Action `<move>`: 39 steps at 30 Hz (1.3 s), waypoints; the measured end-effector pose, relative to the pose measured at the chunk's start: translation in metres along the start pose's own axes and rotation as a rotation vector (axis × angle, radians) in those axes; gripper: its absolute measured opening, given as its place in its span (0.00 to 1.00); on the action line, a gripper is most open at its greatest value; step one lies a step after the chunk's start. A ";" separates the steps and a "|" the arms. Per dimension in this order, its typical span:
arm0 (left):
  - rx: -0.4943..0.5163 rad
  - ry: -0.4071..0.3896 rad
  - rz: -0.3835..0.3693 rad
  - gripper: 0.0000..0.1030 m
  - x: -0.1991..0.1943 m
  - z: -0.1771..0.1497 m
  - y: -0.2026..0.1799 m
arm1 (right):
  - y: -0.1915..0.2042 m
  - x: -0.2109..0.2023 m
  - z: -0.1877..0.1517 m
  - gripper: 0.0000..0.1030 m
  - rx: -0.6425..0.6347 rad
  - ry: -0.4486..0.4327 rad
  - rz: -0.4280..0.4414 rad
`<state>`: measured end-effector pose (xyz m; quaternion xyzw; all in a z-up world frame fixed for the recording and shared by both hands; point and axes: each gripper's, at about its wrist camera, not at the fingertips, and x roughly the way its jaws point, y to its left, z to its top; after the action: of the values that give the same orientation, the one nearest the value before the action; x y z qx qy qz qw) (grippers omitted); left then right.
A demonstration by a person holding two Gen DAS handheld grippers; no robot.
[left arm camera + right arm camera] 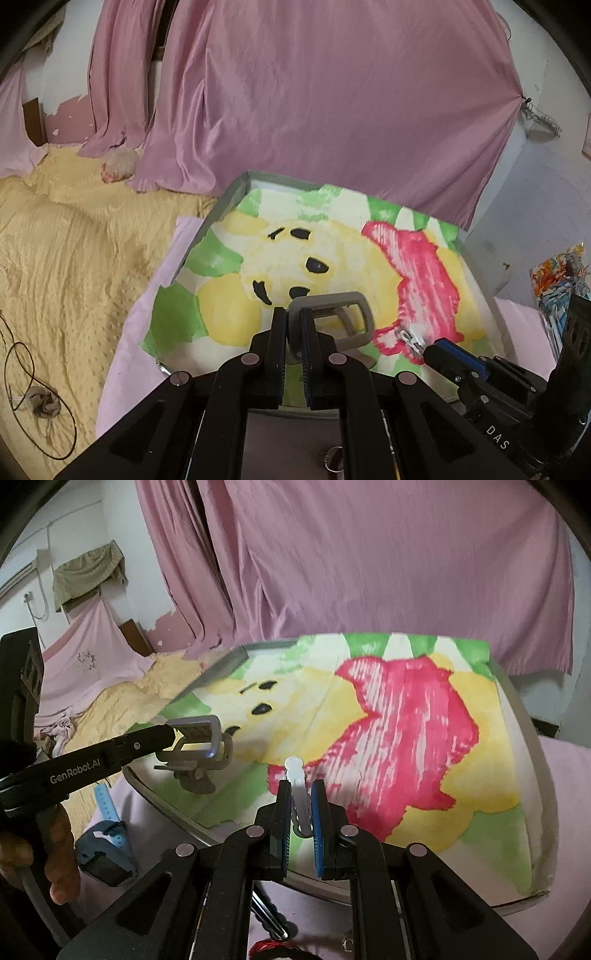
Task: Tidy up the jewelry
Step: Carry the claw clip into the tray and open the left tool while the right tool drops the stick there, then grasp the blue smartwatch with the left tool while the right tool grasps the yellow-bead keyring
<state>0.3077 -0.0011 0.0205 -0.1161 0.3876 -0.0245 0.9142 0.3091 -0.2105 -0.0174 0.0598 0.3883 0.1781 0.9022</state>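
You are working over a bed point(55, 236) spread with a nubby yellow blanket; pink curtains point(314, 103) hang behind it, with patches of peeling pink paint on the white wall to the left; on the bed sits a grey-edged board covered by a towel point(280, 258) printed with a yellow bear face, green patches and a large red shape, and a pale pink cloth point(125, 339) lies under the board; a thin black cord point(22, 369) loops across the blanket at far left, and in the right wrist view a blue strap-like thing point(107, 830) lies by the board's near corner. Your left tool point(293, 332) has its jaws drawn nearly together on a grey rectangular frame stand point(332, 317), gripping it by one end; the frame's long axis runs across the left view, out to the right of the jaws, and from the right wrist view it is held above the board's near-left corner point(201, 738), its open window facing roughly sideways, with your hand point(55, 853) on the handle below. Your right tool point(298, 812) is narrowed on a small white, clip-like jewelry piece point(295, 775); its long axis lies along the fingers, rounded end pointing away toward the towel's red patch; it sits over the board's near edge; in the left view it shows only as a small bright shape at the blue tip point(412, 338).
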 end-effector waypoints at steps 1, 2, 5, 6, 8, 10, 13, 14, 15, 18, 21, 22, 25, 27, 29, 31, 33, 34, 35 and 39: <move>0.004 0.004 0.002 0.07 0.000 0.000 0.000 | -0.001 0.003 0.000 0.09 0.006 0.012 0.001; 0.014 0.010 0.007 0.07 0.000 0.001 -0.001 | -0.002 0.005 0.001 0.09 0.009 0.019 0.003; 0.024 0.037 0.012 0.08 0.004 0.001 -0.001 | -0.004 0.007 0.002 0.09 0.023 0.032 0.004; 0.025 0.047 0.010 0.08 0.005 0.001 -0.001 | -0.005 0.008 0.001 0.09 0.027 0.037 0.007; 0.013 0.051 -0.010 0.08 0.003 0.000 0.002 | -0.006 0.010 0.001 0.09 0.037 0.047 0.009; 0.010 0.053 -0.021 0.08 0.001 -0.002 0.003 | -0.007 0.009 0.000 0.11 0.039 0.044 0.004; 0.005 0.047 -0.023 0.13 -0.002 -0.005 0.005 | -0.008 0.002 0.000 0.24 0.046 0.017 -0.008; 0.005 0.043 -0.028 0.15 -0.004 -0.006 0.005 | -0.008 -0.003 -0.001 0.28 0.051 -0.002 -0.018; 0.003 0.034 -0.035 0.20 -0.006 -0.008 0.005 | -0.009 -0.009 -0.003 0.37 0.059 -0.020 -0.023; -0.005 -0.006 -0.050 0.37 -0.017 -0.012 0.008 | -0.011 -0.023 -0.006 0.39 0.070 -0.074 -0.038; -0.005 -0.060 -0.065 0.54 -0.030 -0.018 0.009 | -0.010 -0.042 -0.013 0.40 0.078 -0.145 -0.070; -0.004 -0.088 -0.068 0.60 -0.037 -0.021 0.009 | -0.010 -0.049 -0.015 0.46 0.081 -0.168 -0.077; 0.003 -0.152 -0.072 0.74 -0.051 -0.028 0.010 | -0.009 -0.068 -0.022 0.61 0.085 -0.239 -0.091; 0.010 -0.195 -0.071 0.81 -0.062 -0.034 0.010 | -0.006 -0.081 -0.028 0.70 0.083 -0.287 -0.106; 0.016 -0.236 -0.068 0.87 -0.073 -0.041 0.011 | -0.001 -0.094 -0.036 0.80 0.083 -0.334 -0.135; 0.021 -0.280 -0.065 0.94 -0.084 -0.048 0.013 | 0.002 -0.104 -0.042 0.85 0.081 -0.370 -0.161; 0.026 -0.317 -0.061 0.96 -0.091 -0.055 0.015 | 0.008 -0.115 -0.050 0.87 0.076 -0.407 -0.184; 0.031 -0.338 -0.057 0.98 -0.096 -0.060 0.016 | 0.009 -0.119 -0.053 0.88 0.073 -0.417 -0.188; 0.034 -0.353 -0.053 0.99 -0.099 -0.063 0.018 | 0.012 -0.123 -0.058 0.88 0.068 -0.433 -0.200; 0.050 -0.385 -0.041 0.99 -0.110 -0.076 0.024 | 0.019 -0.136 -0.073 0.89 0.061 -0.466 -0.214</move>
<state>0.1750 0.0222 0.0410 -0.1038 0.2025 -0.0300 0.9733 0.1647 -0.2448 0.0288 0.0851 0.1794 0.0512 0.9788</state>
